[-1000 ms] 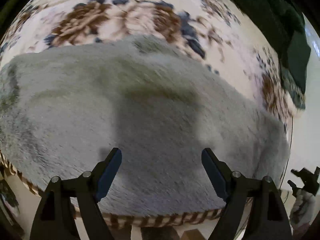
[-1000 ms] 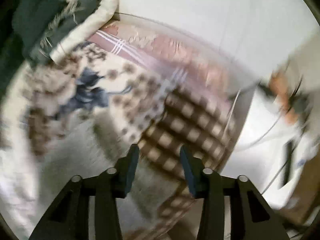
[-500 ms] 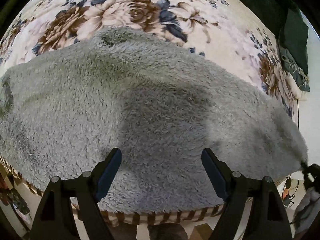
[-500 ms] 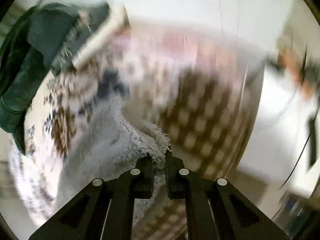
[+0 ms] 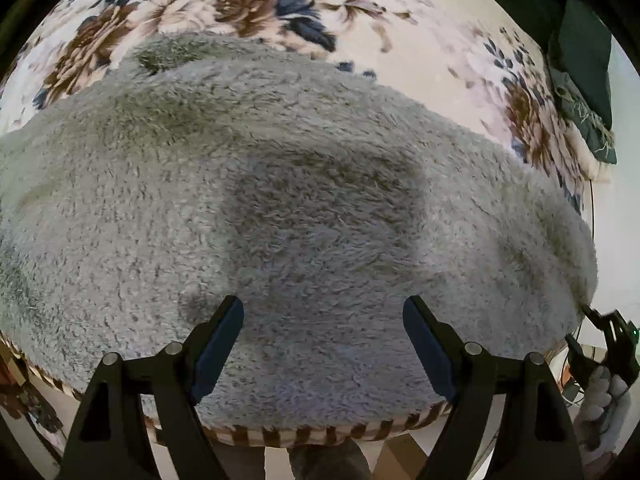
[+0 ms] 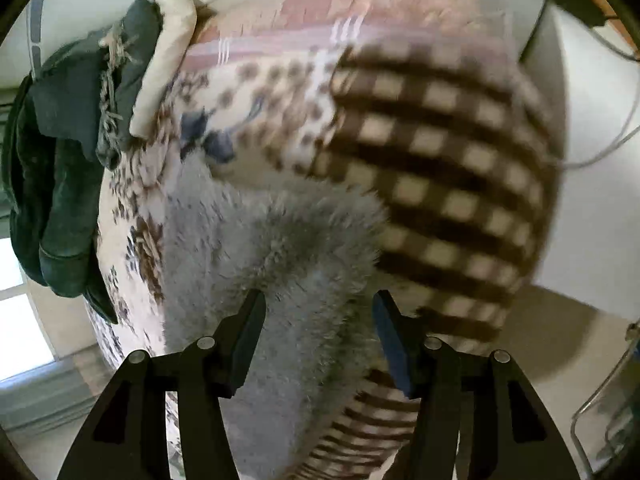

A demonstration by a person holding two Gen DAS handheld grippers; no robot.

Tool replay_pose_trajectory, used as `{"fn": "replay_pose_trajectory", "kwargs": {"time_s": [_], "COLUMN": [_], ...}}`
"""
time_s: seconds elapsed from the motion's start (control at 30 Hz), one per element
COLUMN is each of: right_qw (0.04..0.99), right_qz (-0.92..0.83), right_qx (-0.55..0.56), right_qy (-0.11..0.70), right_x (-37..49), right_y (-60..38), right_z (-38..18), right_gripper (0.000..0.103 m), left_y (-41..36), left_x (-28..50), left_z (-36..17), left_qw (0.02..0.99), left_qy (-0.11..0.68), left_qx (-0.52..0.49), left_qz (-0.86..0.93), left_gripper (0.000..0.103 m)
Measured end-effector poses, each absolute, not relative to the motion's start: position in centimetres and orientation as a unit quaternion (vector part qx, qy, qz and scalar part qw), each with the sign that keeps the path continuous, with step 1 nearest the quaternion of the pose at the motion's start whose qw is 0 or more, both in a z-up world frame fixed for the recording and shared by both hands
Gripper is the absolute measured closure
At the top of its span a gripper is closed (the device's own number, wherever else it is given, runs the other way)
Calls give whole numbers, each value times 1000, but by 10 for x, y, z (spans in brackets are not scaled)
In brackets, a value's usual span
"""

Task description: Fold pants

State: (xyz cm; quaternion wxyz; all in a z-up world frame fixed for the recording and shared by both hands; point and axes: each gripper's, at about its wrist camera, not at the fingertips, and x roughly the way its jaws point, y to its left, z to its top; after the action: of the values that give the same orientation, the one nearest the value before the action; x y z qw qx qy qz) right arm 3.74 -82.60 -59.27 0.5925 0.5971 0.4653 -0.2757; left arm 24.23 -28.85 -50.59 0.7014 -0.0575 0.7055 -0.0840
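- Grey fleece pants [image 5: 304, 208] lay spread across the floral blanket [image 5: 420, 40] on your bed.
- Your left gripper [image 5: 323, 340] hung over them, jaws wide apart, holding nothing.
- Your right gripper [image 6: 319, 334] stood spread around the pants' fluffy end, by the checked blanket [image 6: 440, 168].

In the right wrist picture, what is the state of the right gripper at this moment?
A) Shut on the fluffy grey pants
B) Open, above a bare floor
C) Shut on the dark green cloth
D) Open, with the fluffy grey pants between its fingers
D: the right gripper has its fingers spread apart, and the edge of the fluffy grey pants lies in the gap between them, not pinched, on the flowered bed cover.
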Motion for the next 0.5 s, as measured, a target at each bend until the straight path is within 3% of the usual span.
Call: {"fn": "replay_pose_trajectory", "kwargs": {"time_s": [0.03, 0.1, 0.17, 0.27, 0.4, 0.5], "right_qw": [606, 647, 660, 596, 560, 594], "right_qz": [-294, -337, -364, -332, -316, -310], "right_qx": [563, 507, 462, 509, 549, 519], "right_qy": [479, 460, 467, 524, 533, 531], "right_x": [46, 54, 57, 53, 42, 50], "right_y": [-821, -817, -820, -829, -826, -807], "right_z": [-588, -562, -540, -570, -583, -558], "right_gripper": [98, 98, 99, 97, 74, 67], "left_y": [-289, -290, -289, -287, -285, -277], "left_x": [242, 241, 240, 239, 240, 242], "left_z": [-506, -506, -504, -506, -507, -501], "left_qw": [700, 699, 700, 698, 696, 703], "left_qy": [707, 708, 707, 709, 710, 703], "left_qx": [-56, -52, -49, -47, -60, -63], "left_qz": [-85, -87, -91, -92, -86, -84], "left_gripper": [22, 22, 22, 22, 22, 22]}}
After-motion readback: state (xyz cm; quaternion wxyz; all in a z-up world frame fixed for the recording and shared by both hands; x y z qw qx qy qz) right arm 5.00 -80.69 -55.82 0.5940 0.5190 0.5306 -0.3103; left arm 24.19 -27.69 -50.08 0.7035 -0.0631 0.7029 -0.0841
